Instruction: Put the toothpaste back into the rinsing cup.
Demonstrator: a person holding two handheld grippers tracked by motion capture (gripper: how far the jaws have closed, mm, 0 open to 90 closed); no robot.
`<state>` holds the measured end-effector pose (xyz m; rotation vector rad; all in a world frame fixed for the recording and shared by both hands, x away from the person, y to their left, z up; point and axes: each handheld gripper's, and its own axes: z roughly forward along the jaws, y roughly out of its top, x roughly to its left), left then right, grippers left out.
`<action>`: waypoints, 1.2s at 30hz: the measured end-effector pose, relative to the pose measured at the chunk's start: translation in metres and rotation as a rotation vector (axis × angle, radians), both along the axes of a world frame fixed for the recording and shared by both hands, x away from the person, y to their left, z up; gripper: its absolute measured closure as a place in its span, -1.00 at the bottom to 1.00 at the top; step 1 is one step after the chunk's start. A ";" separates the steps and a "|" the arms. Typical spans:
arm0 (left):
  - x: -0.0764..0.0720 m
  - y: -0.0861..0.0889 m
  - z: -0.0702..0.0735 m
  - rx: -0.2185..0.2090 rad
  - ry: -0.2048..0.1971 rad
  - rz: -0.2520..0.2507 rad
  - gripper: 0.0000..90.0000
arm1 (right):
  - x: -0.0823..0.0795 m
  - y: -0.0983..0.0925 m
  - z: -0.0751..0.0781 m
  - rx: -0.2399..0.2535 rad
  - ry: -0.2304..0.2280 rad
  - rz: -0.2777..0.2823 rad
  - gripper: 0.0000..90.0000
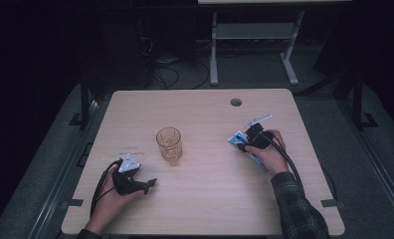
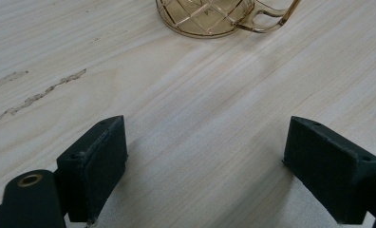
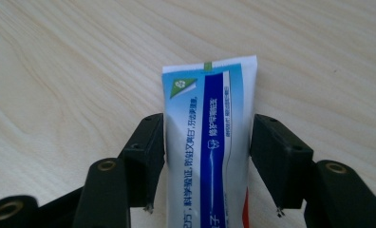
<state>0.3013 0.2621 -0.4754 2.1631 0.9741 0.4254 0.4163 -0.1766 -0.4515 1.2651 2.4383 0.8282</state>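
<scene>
Wooden table (image 1: 205,199): your right gripper (image 3: 206,164) straddles the toothpaste tube (image 3: 210,128) right of the amber glass mug (image 1: 169,144), jaws not clamping; lift remains. Left gripper (image 2: 205,161) idles open near the mug.

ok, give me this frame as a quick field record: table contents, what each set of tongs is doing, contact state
surface: light wood table
item 1: amber glass mug, upright near the table's middle, nothing touching it
item 2: blue and white toothpaste tube, lying flat on the right side
left tongs: open, nothing between the jaws, low over bare wood, mug ahead of them
right tongs: jaws straddle the tube; left jaw at its edge, small gap at the right jaw
grip on tube: not clamped
</scene>
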 end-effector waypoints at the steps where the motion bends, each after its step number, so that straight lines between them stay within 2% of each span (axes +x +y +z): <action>1: 0.000 0.000 0.000 0.000 0.000 0.000 -0.71 | 0.001 0.000 -0.002 0.002 0.009 -0.004 -0.01; 4: 0.000 0.000 0.000 0.000 0.000 0.000 -0.71 | 0.002 0.000 -0.005 -0.022 0.025 0.001 0.00; 10: 0.000 0.000 0.000 0.000 0.000 0.000 -0.70 | 0.003 0.001 -0.007 -0.023 0.047 -0.002 0.01; 19: 0.000 0.000 0.000 0.001 0.000 0.000 -0.70 | 0.003 0.003 -0.006 -0.041 0.053 -0.007 0.03; 22: 0.000 0.000 0.000 0.000 0.000 0.000 -0.70 | 0.003 0.005 -0.005 -0.045 0.063 -0.020 0.11; 24: 0.000 0.000 0.000 0.000 0.000 0.000 -0.70 | 0.003 0.005 -0.005 -0.042 0.064 -0.019 0.25; 30: 0.000 0.000 0.000 0.000 0.000 0.000 -0.71 | 0.002 0.006 -0.003 -0.055 0.071 -0.020 0.39; 33: 0.000 0.000 0.000 0.000 0.000 0.000 -0.70 | 0.003 0.004 -0.001 -0.043 0.081 -0.027 0.48; 34: 0.000 0.000 0.000 0.000 0.000 0.000 -0.70 | 0.002 0.001 0.001 -0.023 0.084 -0.030 0.54; 36: 0.000 0.000 0.000 0.000 0.000 0.000 -0.70 | 0.002 0.000 0.001 -0.011 0.085 -0.031 0.56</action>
